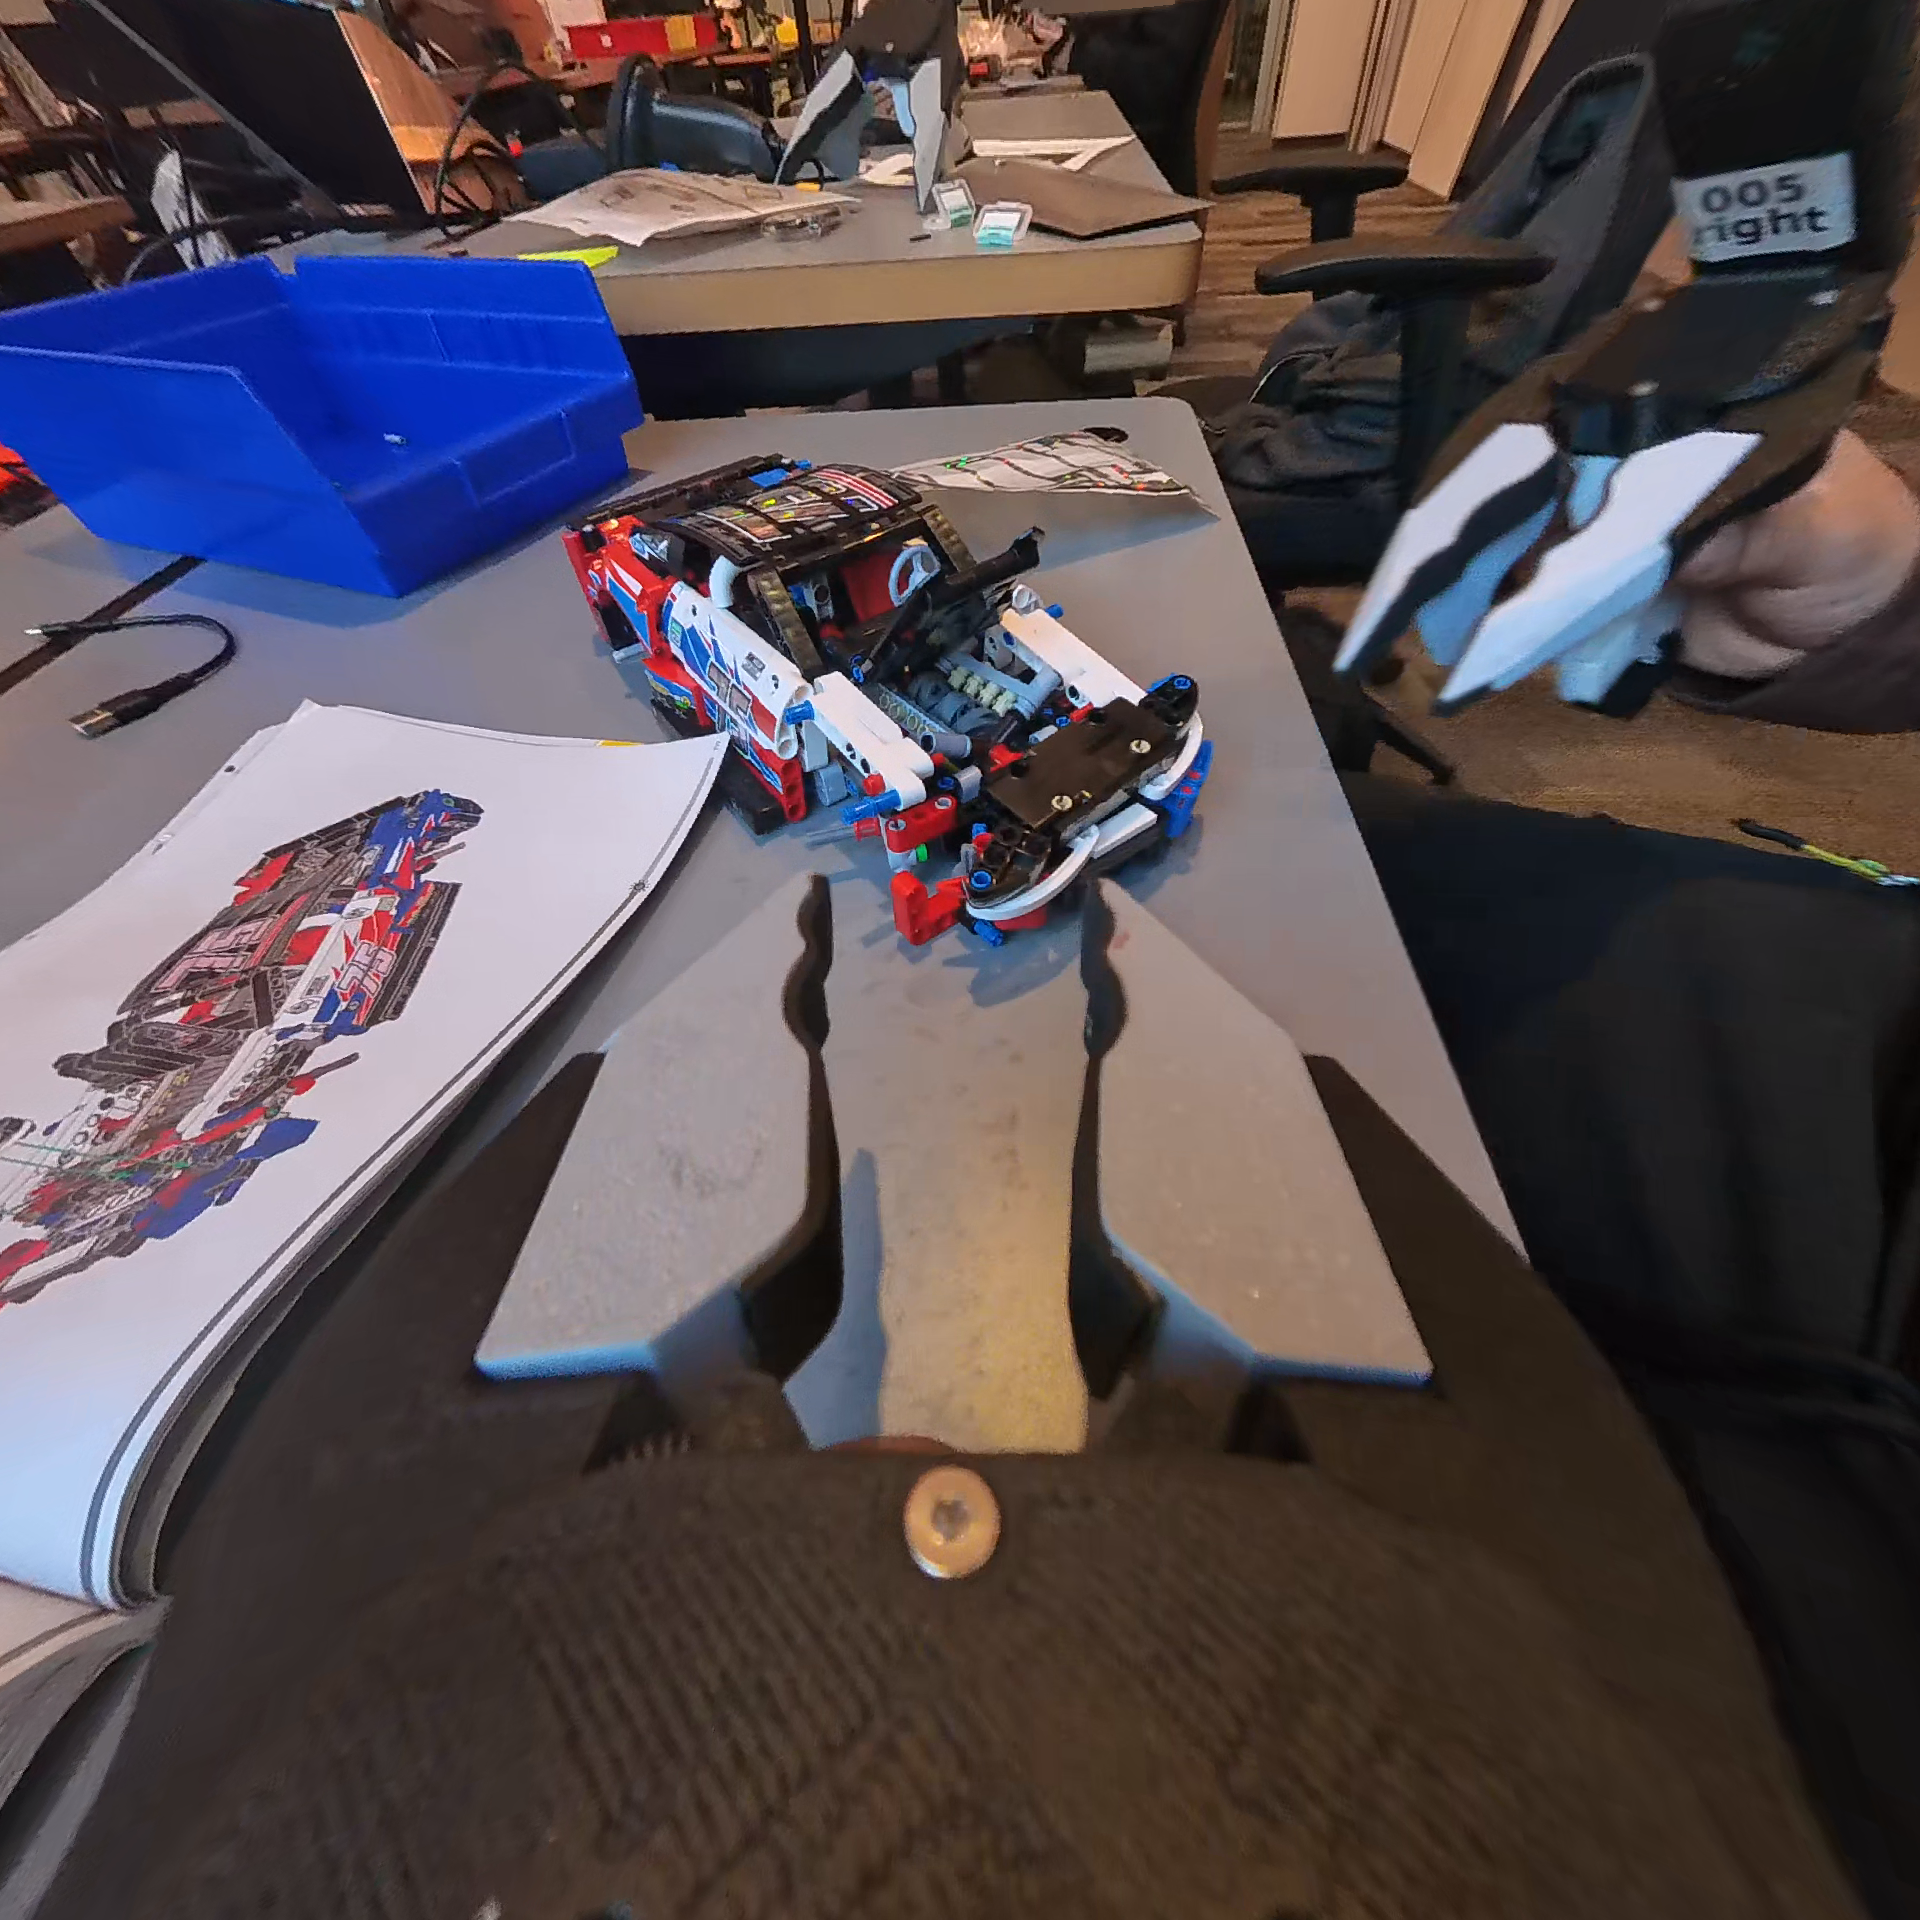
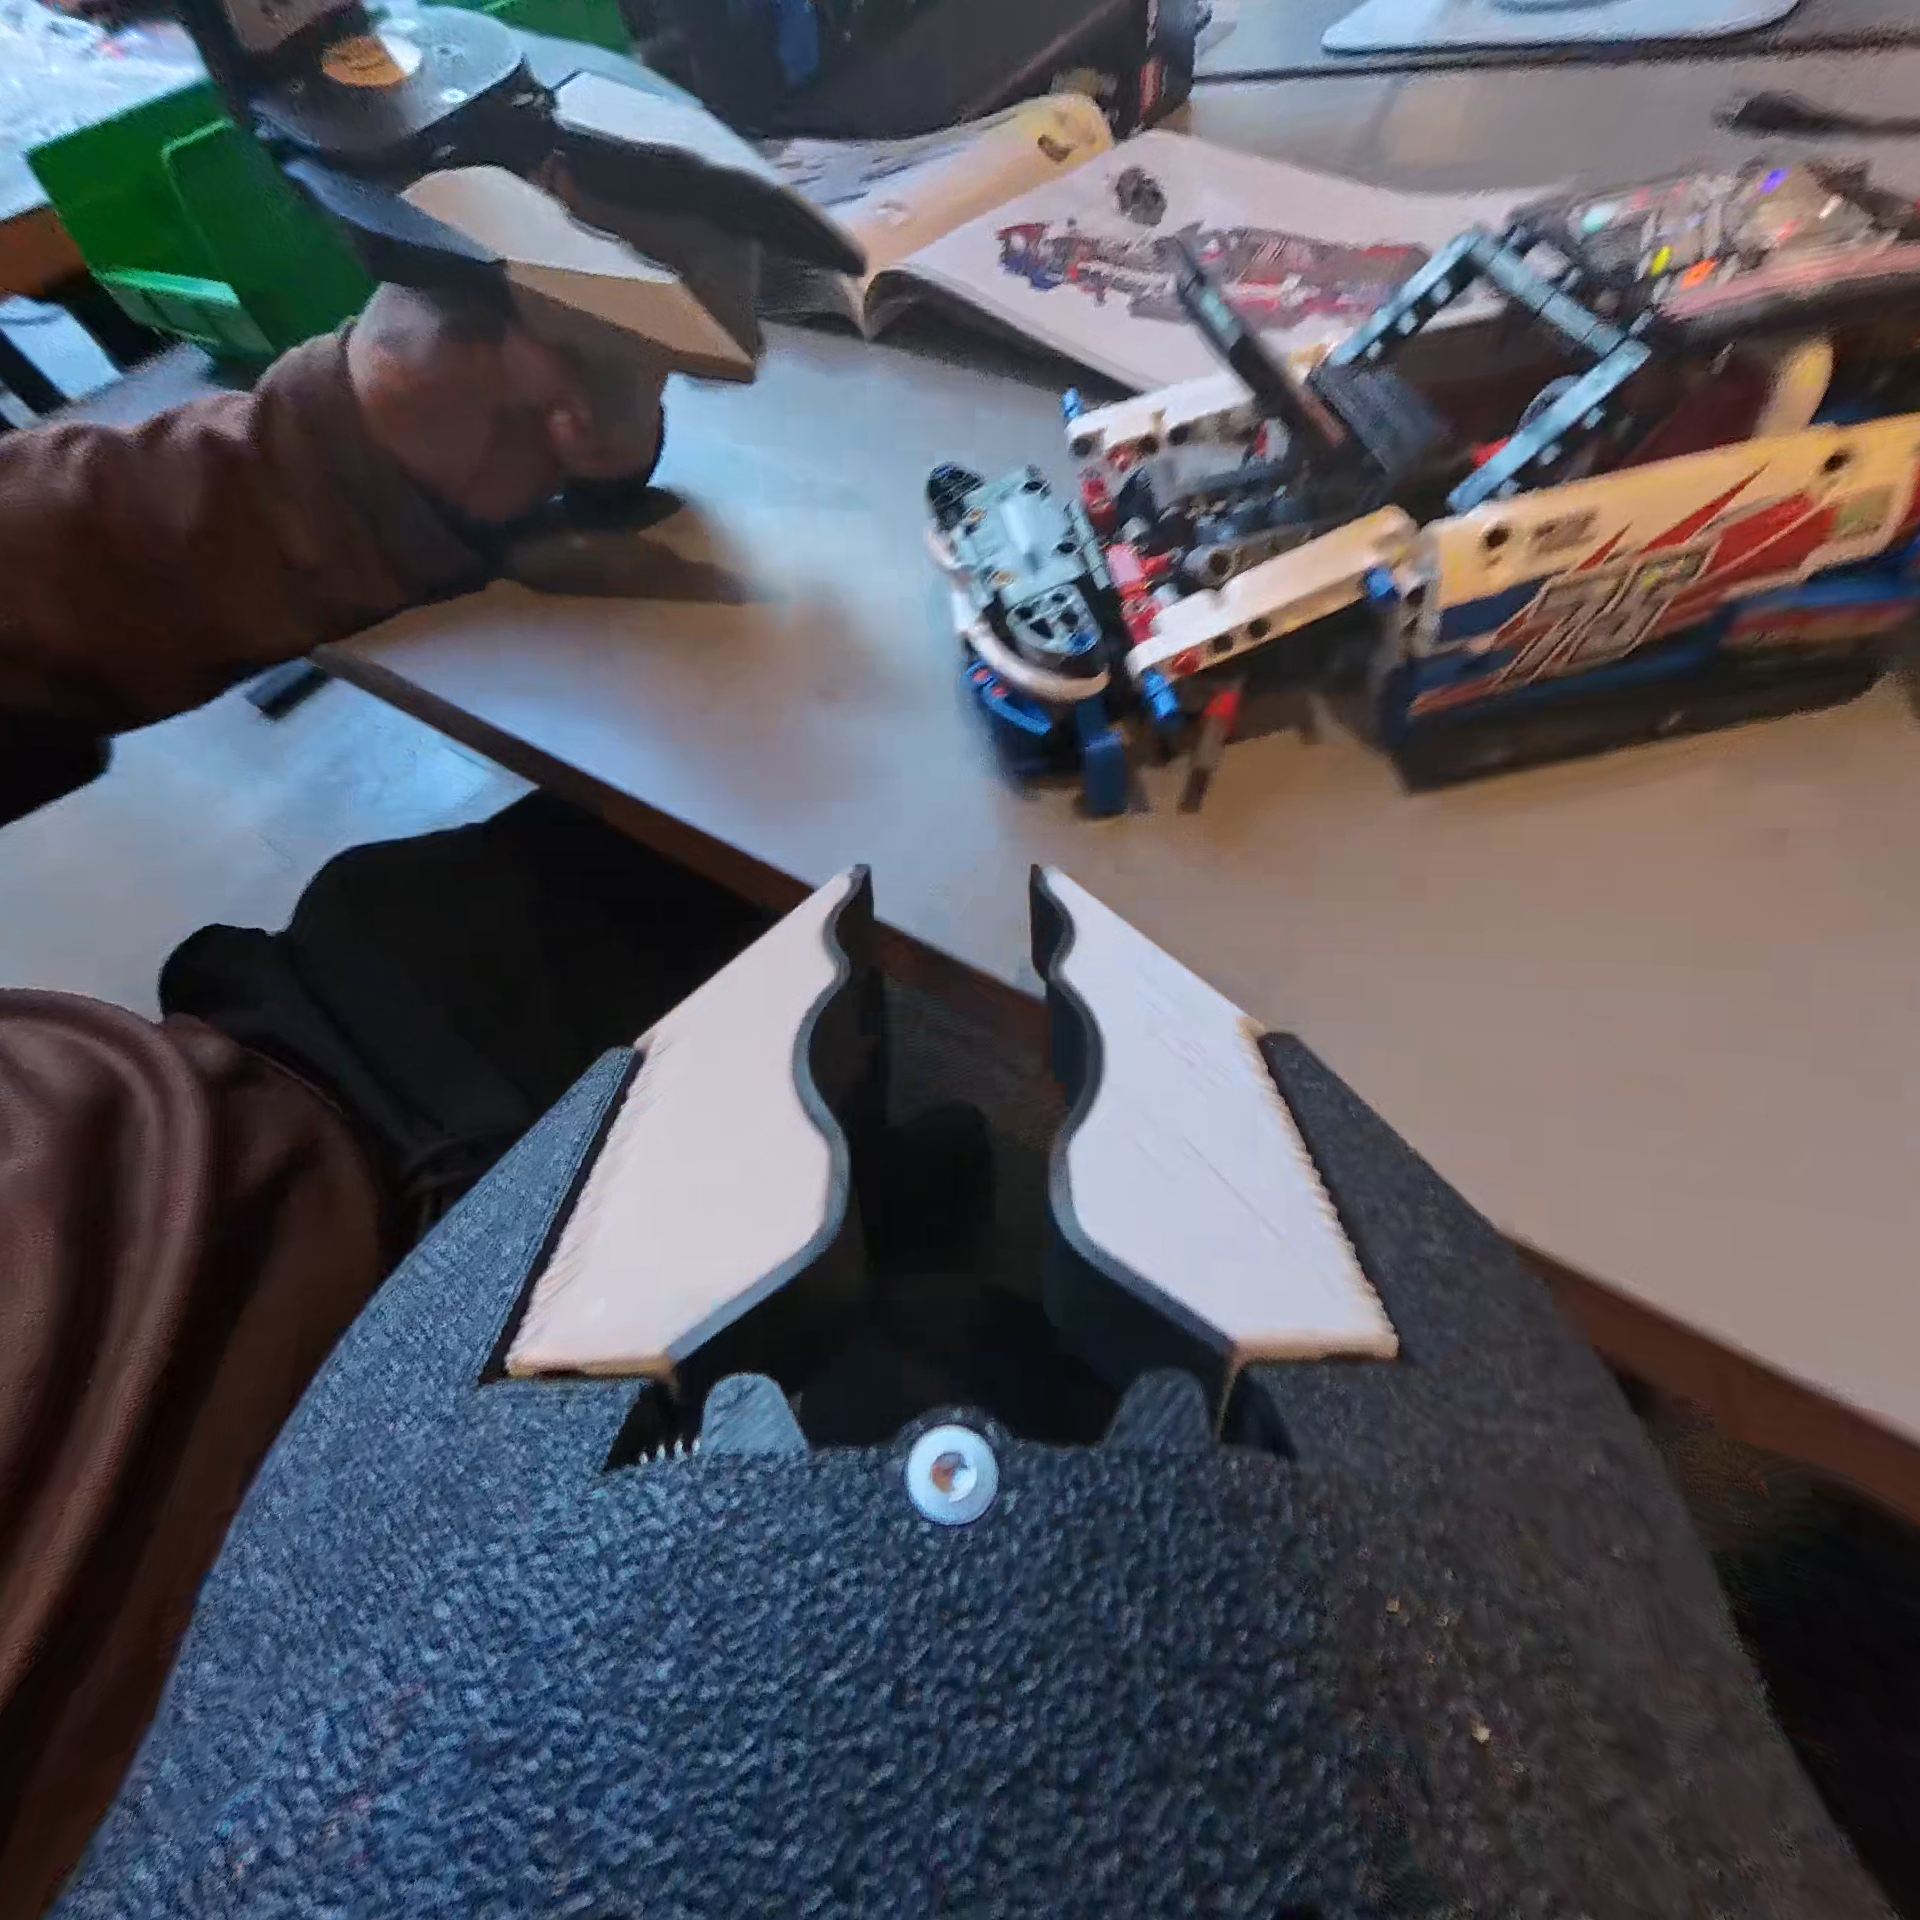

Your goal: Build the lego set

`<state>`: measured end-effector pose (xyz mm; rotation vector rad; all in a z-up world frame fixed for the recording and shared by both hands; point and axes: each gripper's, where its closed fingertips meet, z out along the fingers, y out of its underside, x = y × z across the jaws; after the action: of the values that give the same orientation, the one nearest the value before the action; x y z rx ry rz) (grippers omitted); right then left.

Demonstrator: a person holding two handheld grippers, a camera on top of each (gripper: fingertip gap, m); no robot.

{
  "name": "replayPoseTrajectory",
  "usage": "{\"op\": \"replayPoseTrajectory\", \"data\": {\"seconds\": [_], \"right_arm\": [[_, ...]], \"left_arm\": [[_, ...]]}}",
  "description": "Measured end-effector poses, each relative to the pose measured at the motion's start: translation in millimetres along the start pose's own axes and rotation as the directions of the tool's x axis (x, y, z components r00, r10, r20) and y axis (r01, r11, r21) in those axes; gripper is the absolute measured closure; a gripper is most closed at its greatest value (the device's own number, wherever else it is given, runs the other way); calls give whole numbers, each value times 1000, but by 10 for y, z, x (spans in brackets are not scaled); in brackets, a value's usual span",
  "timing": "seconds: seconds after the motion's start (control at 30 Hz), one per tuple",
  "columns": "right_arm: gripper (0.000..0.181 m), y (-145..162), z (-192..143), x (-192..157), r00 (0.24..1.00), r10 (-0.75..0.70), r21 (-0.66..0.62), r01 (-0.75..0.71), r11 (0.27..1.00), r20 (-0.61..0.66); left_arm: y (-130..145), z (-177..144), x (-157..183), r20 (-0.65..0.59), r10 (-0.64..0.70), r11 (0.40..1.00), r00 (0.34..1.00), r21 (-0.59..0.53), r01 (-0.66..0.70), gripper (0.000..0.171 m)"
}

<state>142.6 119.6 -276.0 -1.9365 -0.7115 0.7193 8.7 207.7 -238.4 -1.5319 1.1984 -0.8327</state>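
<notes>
A partly built red, white and blue lego car (image 1: 873,675) stands on the grey table (image 1: 436,644), its open front end facing me. My left gripper (image 1: 956,904) is open and empty, with its tips just short of the car's front bumper. My right gripper (image 1: 1403,681) is held in the air off the table's right edge. In the right wrist view the right gripper (image 2: 948,883) is open and empty above the table edge (image 2: 623,790), and the car (image 2: 1455,540) lies ahead to the right. The left gripper (image 2: 800,312) shows at upper left, held by a hand in a brown sleeve.
An open instruction booklet (image 1: 312,987) lies left of the car and also shows in the right wrist view (image 2: 1091,239). A blue bin (image 1: 312,416) stands at the back left. A sticker sheet (image 1: 1049,473) lies behind the car. A black cable (image 1: 135,686) lies at the left. An office chair (image 1: 1403,291) stands to the right. The left gripper's tips are roughly 15 cm from the right gripper's.
</notes>
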Motion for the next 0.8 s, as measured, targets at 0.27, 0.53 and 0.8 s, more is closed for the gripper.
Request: {"op": "replayPoseTrajectory", "data": {"seconds": [0.27, 0.53, 0.8], "right_arm": [[149, 489, -232, -527, 993, 116, -34, -116, 993, 14], [140, 41, -24, -259, 972, -183, -110, 167, 980, -151], [134, -359, 670, 107, 915, -393, -224, 364, 904, -96]], "left_arm": [[165, 152, 58, 16, 98, 986, 995, -137, -94, 124], [191, 381, 40, -105, 142, 971, 984, -177, -159, 124], [312, 573, 145, -297, 170, 938, 939, -244, -247, 138]]}}
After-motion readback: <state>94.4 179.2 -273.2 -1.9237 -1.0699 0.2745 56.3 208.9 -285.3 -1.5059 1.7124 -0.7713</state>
